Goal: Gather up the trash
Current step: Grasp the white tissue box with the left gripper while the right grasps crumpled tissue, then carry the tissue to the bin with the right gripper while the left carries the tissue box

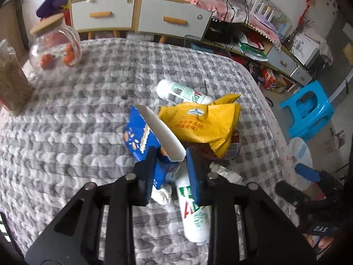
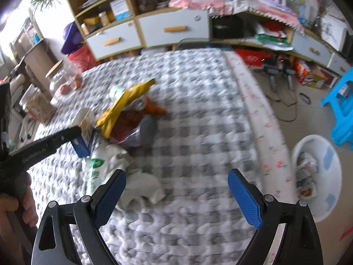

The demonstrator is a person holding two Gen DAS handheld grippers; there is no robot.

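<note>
Right up close, the left gripper (image 1: pixel 171 154) has its blue fingers (image 1: pixel 194 172) pulled in tight on the blue snack box (image 1: pixel 141 137), whose white flap sticks up between them. So I think one more piece of trash is caught and only needs lifting.

The right gripper (image 2: pixel 176 195) hangs over the tabletop (image 2: pixel 198 114) with its fingers (image 2: pixel 245 201) wide apart and nothing in them. A crumpled white paper (image 2: pixel 143 190) lies just in front of its left finger, so that looks like an easy next pick.

Just past the grippers sits the rest of the pile. A white and green bottle (image 1: pixel 195 212) lies under the left gripper. The yellow bag (image 1: pixel 203 121) rests on top of some brown and red wrappers (image 2: pixel 130 121), and a second white bottle (image 1: pixel 183 92) lies behind the bag. All of that is left to do.

Down on the floor beside the tabletop stands the white bin (image 2: pixel 317 176). A few wrappers already lie inside it, so some of the job looks done. I would say it is early to halfway, with more trash on the tabletop than in the bin.

Farther back, at the far corner, a glass jar (image 1: pixel 56 46) with red fruit and a tall food packet (image 1: pixel 13 81) stand well apart from the pile. They do not look like trash to me.
</note>
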